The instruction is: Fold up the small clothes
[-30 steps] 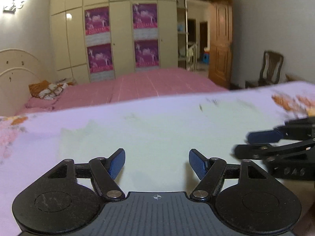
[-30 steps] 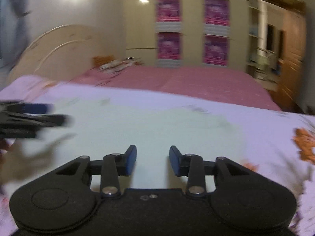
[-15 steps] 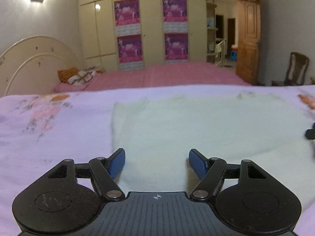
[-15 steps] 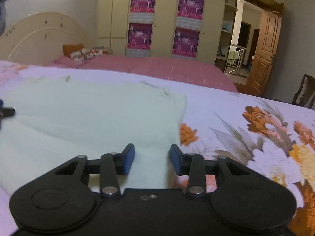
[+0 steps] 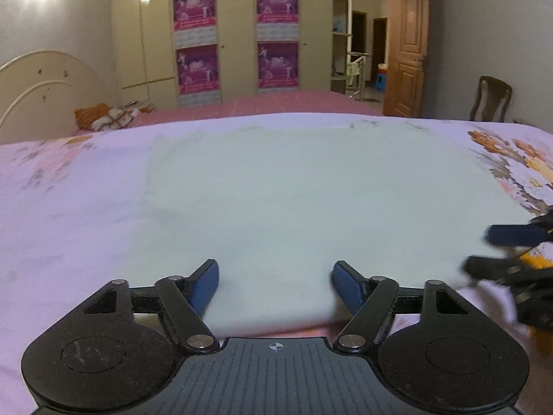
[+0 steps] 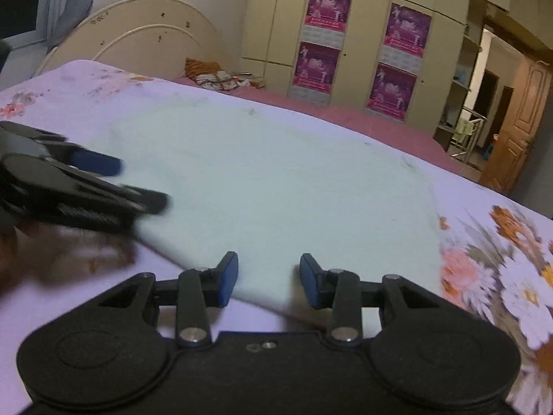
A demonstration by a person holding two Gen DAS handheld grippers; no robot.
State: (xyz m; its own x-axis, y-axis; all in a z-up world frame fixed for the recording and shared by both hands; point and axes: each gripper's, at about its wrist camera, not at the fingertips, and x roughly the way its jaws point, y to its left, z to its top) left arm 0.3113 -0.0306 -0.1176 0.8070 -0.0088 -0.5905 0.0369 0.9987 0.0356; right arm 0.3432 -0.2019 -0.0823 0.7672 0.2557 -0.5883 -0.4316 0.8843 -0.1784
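Note:
A pale green cloth lies flat on the floral lilac bedsheet; it also shows in the right wrist view. My left gripper is open and empty, its blue pads just over the cloth's near edge. My right gripper is open and empty at the cloth's near edge, toward its right corner. The right gripper appears blurred at the right in the left wrist view. The left gripper appears blurred at the left in the right wrist view.
A second bed with a pink cover stands behind, with a cream headboard and pillows. A wardrobe with purple posters lines the far wall. A wooden door and a chair stand at right.
Both grippers swung back toward the cloth's middle and dropped close to its near edge. The right gripper came back into the left wrist view. Both stayed open.

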